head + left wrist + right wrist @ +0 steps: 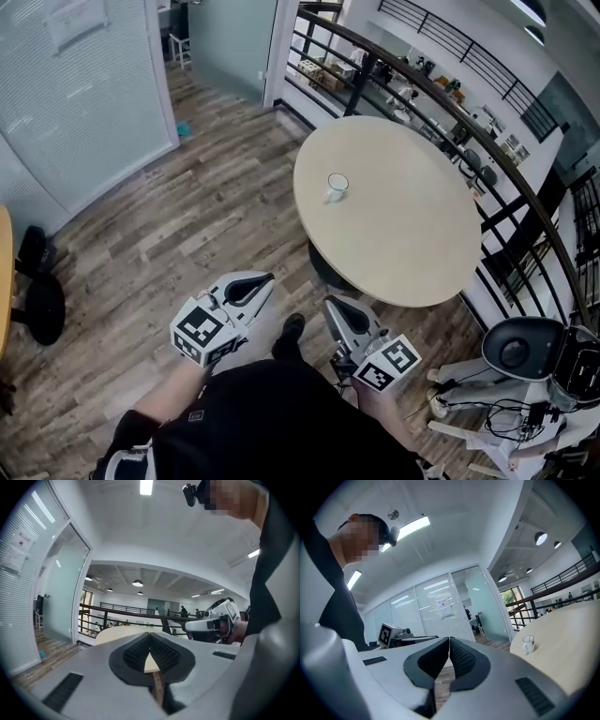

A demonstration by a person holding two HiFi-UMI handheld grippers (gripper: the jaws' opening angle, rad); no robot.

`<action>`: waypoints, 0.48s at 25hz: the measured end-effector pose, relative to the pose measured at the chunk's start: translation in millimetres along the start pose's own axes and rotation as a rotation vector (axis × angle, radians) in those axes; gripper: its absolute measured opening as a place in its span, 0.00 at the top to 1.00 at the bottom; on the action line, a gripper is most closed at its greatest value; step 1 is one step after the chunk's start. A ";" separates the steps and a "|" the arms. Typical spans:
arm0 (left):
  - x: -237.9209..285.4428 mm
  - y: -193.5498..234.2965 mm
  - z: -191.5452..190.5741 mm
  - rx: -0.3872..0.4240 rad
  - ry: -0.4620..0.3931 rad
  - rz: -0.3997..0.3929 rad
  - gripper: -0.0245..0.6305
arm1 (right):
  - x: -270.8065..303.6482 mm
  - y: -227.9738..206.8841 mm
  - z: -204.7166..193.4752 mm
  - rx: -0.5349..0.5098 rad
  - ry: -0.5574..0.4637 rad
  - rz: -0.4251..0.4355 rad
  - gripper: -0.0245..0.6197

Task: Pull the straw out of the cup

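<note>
The small white cup (pixel 337 186) stood alone on the round, pale wooden table (pixel 412 244), toward its near-left part and well apart from both claws. The straw was too fine to be sure of from where I stood. In the right gripper view there was only a hint of a thin line at the cup (pixel 528 644), so I took its long axis to be roughly upright, leaning on the rim.

The person stood short of the table with both tools held low and about level. The grey-and-white left gripper (pixel 262 280) had its jaws together on nothing, the ribbed black pads meeting at the tips (pixel 150 637). The matching right gripper (pixel 333 305) was likewise closed and empty (pixel 449 641).

The cup lay ahead of both, across open floor and table. It sat off to the right of the line along which the right gripper pointed. That right gripper looked the nearer of the two, though not by much. As I judged it, either claw would have to open before taking the straw.

As for writing, each gripper's cube carried black-and-white square markers. A paper notice (pixel 443 607) hung on the glass partition, its print too small to read. I saw no brand name anywhere.
</note>
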State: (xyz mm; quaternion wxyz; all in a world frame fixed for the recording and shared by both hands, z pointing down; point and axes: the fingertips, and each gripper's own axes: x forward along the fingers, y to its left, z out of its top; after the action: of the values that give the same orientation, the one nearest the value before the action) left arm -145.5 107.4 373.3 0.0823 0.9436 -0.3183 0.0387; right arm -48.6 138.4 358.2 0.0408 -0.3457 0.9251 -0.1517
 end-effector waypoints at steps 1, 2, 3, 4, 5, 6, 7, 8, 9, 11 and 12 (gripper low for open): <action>4.5 7.7 1.5 0.000 0.000 0.014 0.95 | 6.0 -7.4 1.7 0.001 0.003 0.011 0.93; 9.6 16.1 2.5 -0.002 0.001 0.029 0.95 | 12.5 -14.4 3.6 0.000 0.005 0.024 0.93; 15.4 24.9 3.1 -0.007 0.002 0.041 0.95 | 19.6 -20.9 6.0 -0.003 0.007 0.039 0.93; 22.1 33.2 4.2 -0.013 0.004 0.049 0.95 | 26.8 -27.3 9.1 -0.007 0.008 0.053 0.93; 29.6 40.0 6.4 -0.019 0.004 0.051 0.95 | 33.3 -34.0 12.5 -0.008 0.008 0.066 0.93; 37.6 44.8 9.7 -0.022 0.003 0.049 0.95 | 38.3 -41.6 15.7 -0.007 0.009 0.074 0.93; 45.8 48.3 13.6 -0.021 0.003 0.046 0.95 | 41.8 -50.2 18.4 -0.002 0.010 0.077 0.93; 54.2 51.3 17.5 -0.017 0.001 0.044 0.95 | 44.2 -59.8 20.6 0.003 0.012 0.077 0.93; 62.5 54.3 21.1 -0.012 -0.001 0.041 0.95 | 46.0 -69.7 22.9 0.008 0.015 0.074 0.93; 78.7 62.7 28.4 -0.002 -0.008 0.042 0.95 | 49.3 -88.1 29.5 0.008 0.019 0.075 0.93; 86.2 68.3 32.2 0.003 -0.009 0.048 0.95 | 51.2 -96.4 33.6 0.003 0.020 0.077 0.93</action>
State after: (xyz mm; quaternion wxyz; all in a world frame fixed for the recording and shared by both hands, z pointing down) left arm -117.8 -3.1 361.3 0.0785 0.9361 -0.3409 0.0369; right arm -20.8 27.7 357.5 0.0380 -0.3083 0.9378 -0.1550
